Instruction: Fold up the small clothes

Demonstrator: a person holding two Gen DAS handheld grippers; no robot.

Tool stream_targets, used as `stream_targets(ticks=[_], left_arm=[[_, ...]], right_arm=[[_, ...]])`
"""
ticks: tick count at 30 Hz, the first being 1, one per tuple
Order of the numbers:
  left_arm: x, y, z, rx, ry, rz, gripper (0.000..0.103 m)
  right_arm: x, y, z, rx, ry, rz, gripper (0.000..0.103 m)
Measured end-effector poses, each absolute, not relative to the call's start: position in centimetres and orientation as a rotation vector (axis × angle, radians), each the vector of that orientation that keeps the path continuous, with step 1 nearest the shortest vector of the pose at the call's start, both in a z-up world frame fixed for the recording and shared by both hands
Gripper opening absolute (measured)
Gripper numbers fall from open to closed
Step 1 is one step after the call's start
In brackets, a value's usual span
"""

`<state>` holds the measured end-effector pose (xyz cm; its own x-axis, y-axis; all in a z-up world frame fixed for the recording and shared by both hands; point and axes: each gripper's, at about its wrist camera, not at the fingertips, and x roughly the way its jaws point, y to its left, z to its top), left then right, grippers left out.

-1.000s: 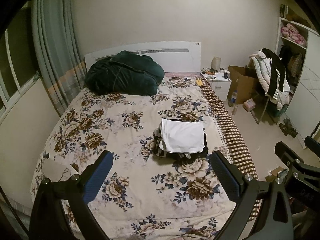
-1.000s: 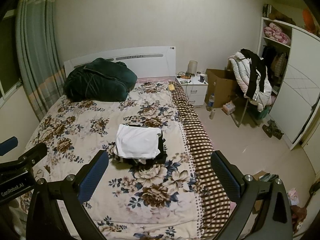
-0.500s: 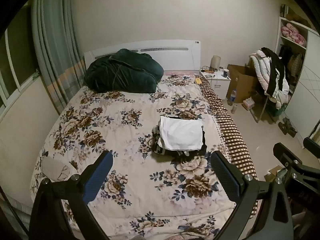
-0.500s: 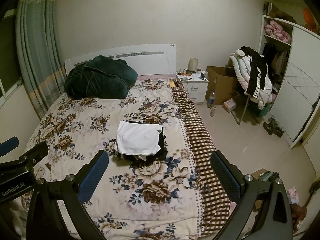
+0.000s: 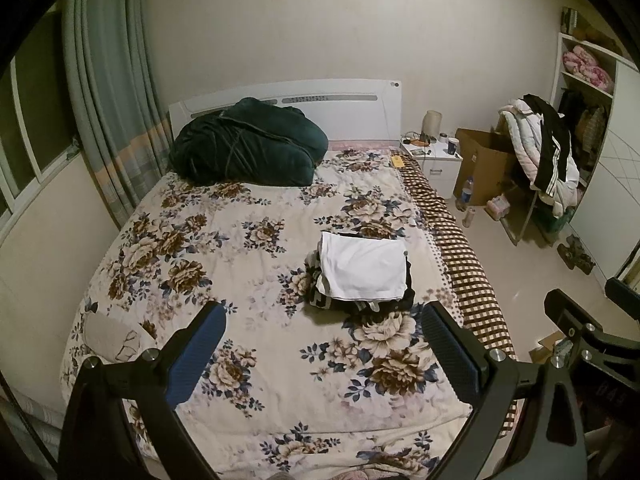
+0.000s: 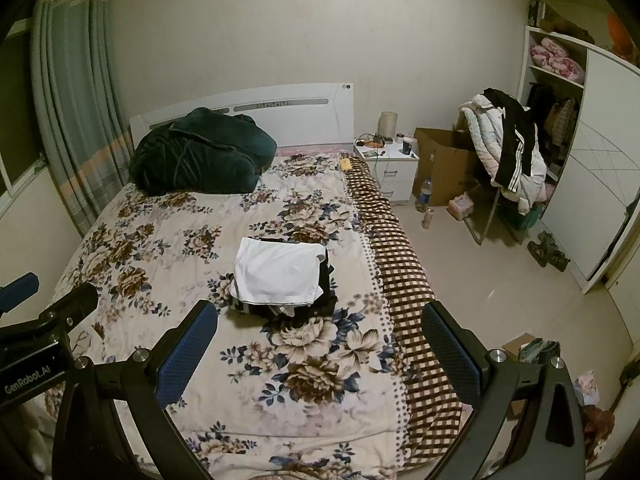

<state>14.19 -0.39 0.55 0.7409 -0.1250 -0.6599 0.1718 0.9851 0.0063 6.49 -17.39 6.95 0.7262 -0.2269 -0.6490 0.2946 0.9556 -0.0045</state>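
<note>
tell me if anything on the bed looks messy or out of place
The stack of clothes is a little untidy: the white folded garment on top lies fairly neat, but dark striped pieces poke out unevenly beneath it. Both the left gripper and right gripper are open, away from the stack.

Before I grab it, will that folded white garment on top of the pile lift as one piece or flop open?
The folded white garment looks like thin, soft cloth, so it will probably sag and unfold if pinched at one edge. It sits on a lumpy dark clothes pile, so pushing would likely slide or rumple it. Probably light. Both grippers, left and right, are open.
</note>
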Motion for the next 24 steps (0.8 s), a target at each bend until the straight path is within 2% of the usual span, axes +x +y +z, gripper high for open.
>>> stream_targets(ticks=[24], left_arm=[[14.31,-0.2,0.44,0.067,0.725,-0.163,0.1]], right_arm=[[6.38,-17.45,6.4,0.106,0.705,-0.284,0.103]])
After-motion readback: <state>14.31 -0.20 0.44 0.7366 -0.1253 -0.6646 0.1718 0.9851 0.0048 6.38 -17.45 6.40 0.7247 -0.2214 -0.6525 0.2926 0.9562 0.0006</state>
